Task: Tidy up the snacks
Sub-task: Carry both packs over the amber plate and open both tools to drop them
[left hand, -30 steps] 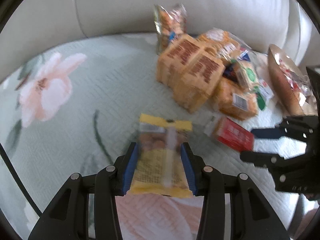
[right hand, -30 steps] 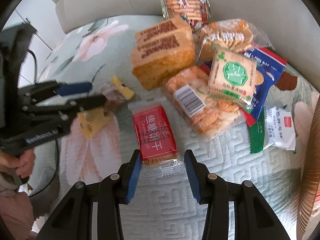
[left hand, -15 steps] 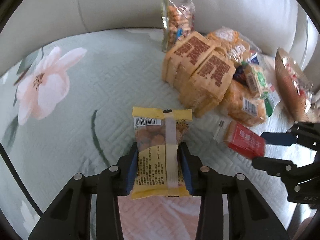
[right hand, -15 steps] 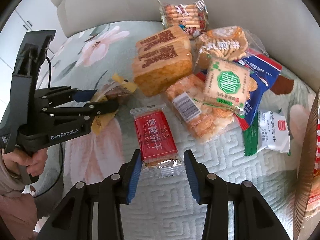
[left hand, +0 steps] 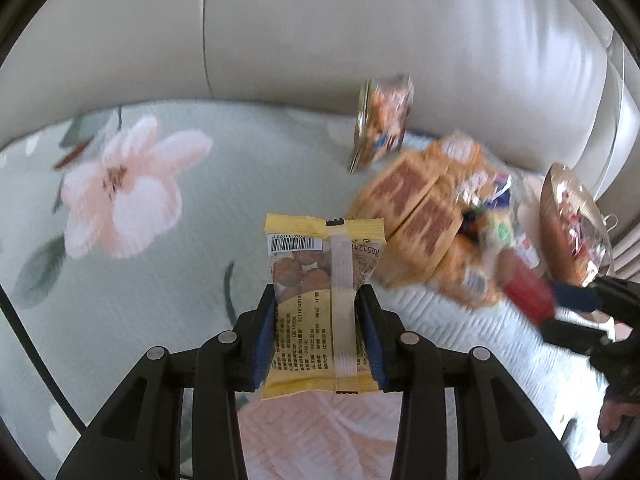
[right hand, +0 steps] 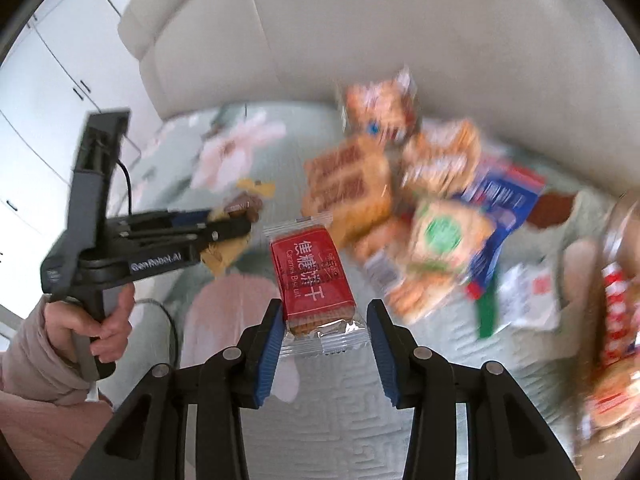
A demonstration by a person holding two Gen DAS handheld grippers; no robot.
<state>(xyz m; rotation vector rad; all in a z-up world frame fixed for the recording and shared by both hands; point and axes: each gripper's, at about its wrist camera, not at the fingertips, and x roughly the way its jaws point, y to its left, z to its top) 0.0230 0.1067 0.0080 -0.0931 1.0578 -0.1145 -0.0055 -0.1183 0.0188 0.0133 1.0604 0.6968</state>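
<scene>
Left gripper (left hand: 320, 332) has its blue pads clamped on a yellow snack packet (left hand: 322, 300), back side up with barcode and centre seam showing, held clear above the cover. Right gripper (right hand: 324, 344) carries a red caramel biscuit pack (right hand: 314, 280): the left pad touches the clear wrapper end, the right pad shows a gap, so I cannot tell whether the fingers are actually pinching it. Surface is a sofa seat under a pale green quilted cover (left hand: 260, 160) with big pink flower prints (left hand: 128, 188); a second pink bloom sits right under the left gripper. Behind it is a cream leather backrest (left hand: 360, 40) with a vertical seam. The snack pile (right hand: 420, 208) sits on the cover towards the backrest, blurred: two orange-brown cracker blocks (right hand: 352, 184), a cookie bag (right hand: 380, 104) propped against the backrest, a green-logo packet (right hand: 444, 236), a blue pack (right hand: 508, 196). A basket (left hand: 568, 220) with wrapped items stands at the right edge. In the right wrist view, white cabinet doors (right hand: 52, 80) with dark handles lie beyond the sofa's end, and the person's left hand (right hand: 114, 328) in a beige sleeve grips the handle, cable trailing.
</scene>
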